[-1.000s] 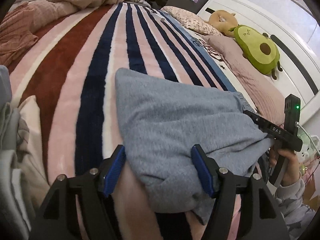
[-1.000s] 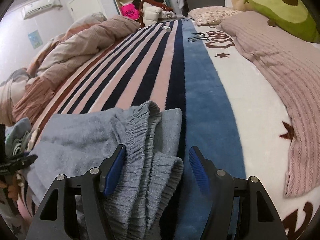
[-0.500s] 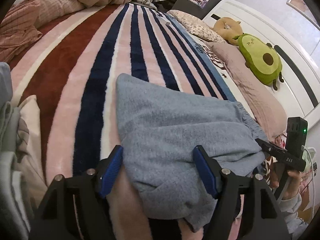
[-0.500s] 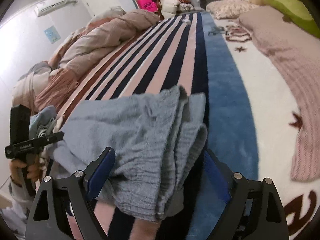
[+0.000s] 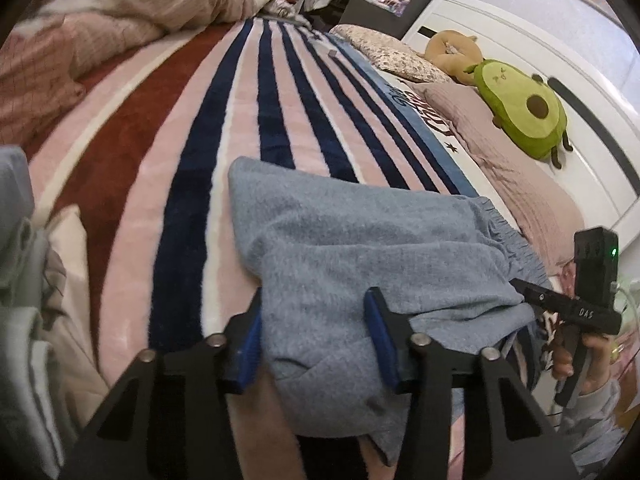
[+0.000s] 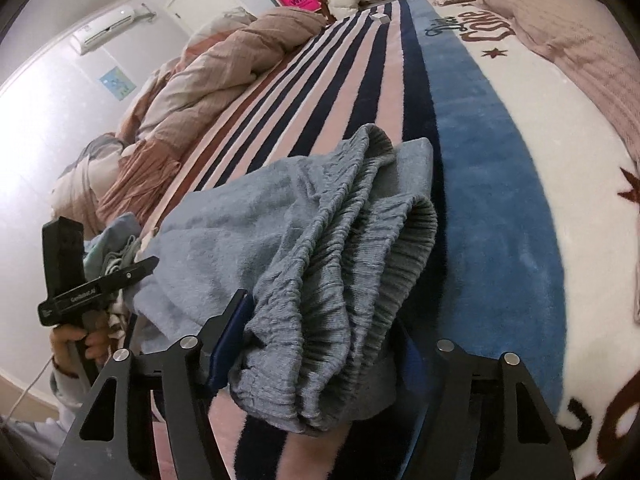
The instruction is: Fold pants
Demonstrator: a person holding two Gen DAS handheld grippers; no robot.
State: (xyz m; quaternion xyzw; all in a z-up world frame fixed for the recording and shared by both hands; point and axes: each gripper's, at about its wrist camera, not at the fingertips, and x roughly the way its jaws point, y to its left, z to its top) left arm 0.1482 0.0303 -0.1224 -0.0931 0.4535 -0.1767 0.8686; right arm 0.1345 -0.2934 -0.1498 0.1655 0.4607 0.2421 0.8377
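Grey-blue fleece pants (image 5: 360, 240) lie folded on the striped blanket near the bed's front edge. Their near left end sits between the blue pads of my left gripper (image 5: 314, 308), whose jaws are closing, and the cloth fills the gap from pad to pad. The gathered elastic waistband (image 6: 360, 220) is bunched between the fingers of my right gripper (image 6: 320, 320), whose jaws are closing too; cloth hides its right pad. Each view shows the other tool in a hand at the pants' far end: the right gripper (image 5: 576, 312) and the left gripper (image 6: 96, 288).
The striped blanket (image 5: 248, 120) covers the bed. An avocado plush (image 5: 520, 108), a tan plush and pillows (image 5: 400, 56) lie by the white headboard. A rumpled pink quilt (image 6: 224, 68) sits at the far left side, and loose clothes (image 5: 24, 280) are heaped by the left gripper.
Left jaws have narrowed onto the pants' end. Right jaws widened half a second ago, then narrowed around the waistband bunch, which now fills the gap. The right view has swung to the left.
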